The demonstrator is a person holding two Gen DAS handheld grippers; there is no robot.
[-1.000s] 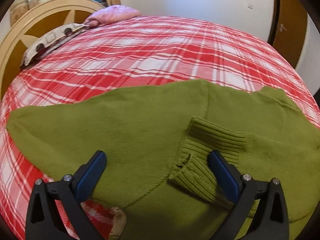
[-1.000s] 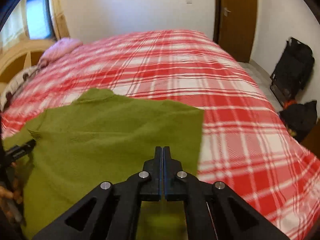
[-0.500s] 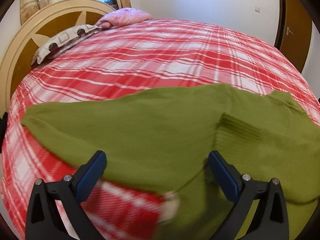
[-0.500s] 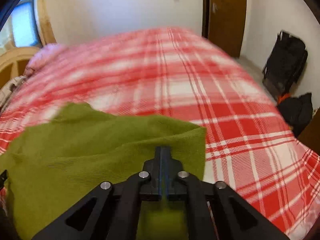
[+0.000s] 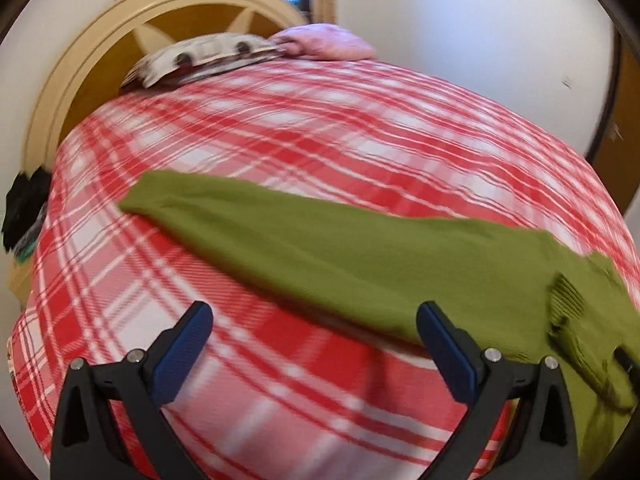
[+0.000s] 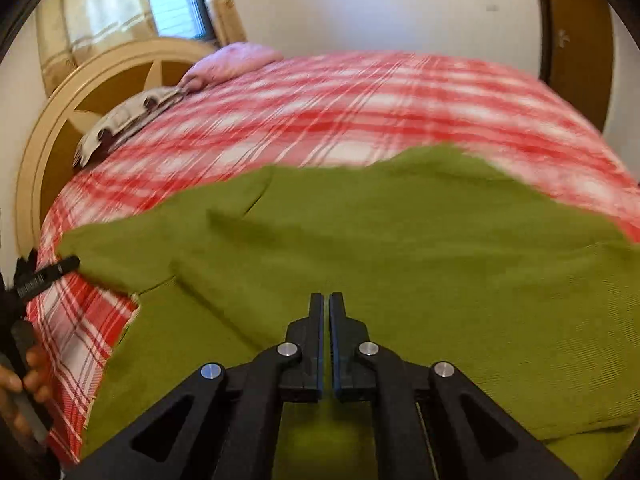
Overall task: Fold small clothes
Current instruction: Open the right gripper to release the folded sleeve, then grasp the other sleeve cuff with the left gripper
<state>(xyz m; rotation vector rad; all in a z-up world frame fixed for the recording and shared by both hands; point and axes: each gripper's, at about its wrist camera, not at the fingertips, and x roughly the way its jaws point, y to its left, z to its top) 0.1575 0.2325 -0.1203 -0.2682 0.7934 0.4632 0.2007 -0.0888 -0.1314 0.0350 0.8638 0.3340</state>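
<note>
A green knit sweater (image 5: 360, 256) lies on the red plaid bed (image 5: 320, 140), with a ribbed cuff (image 5: 568, 300) at the right in the left wrist view. My left gripper (image 5: 316, 344) is open and empty above the bedspread; its right finger is at the sweater's near edge. In the right wrist view the sweater (image 6: 400, 248) fills the foreground. My right gripper (image 6: 326, 340) has its jaws nearly together with a thin slit between them, over the sweater; I cannot see cloth pinched between them. The left gripper (image 6: 44, 276) shows at the left edge.
A cream and brown headboard (image 5: 100, 60) stands at the bed's far end with a patterned pillow (image 5: 200, 60) and a pink pillow (image 5: 324, 42). A brown door (image 6: 576, 40) is at the right. A dark object (image 5: 24, 208) sits by the bed's left side.
The left gripper has swung left off the sweater and now hangs over bare bedspread. The right gripper's view has turned left toward the headboard, and the sweater now spreads wider beneath it.
</note>
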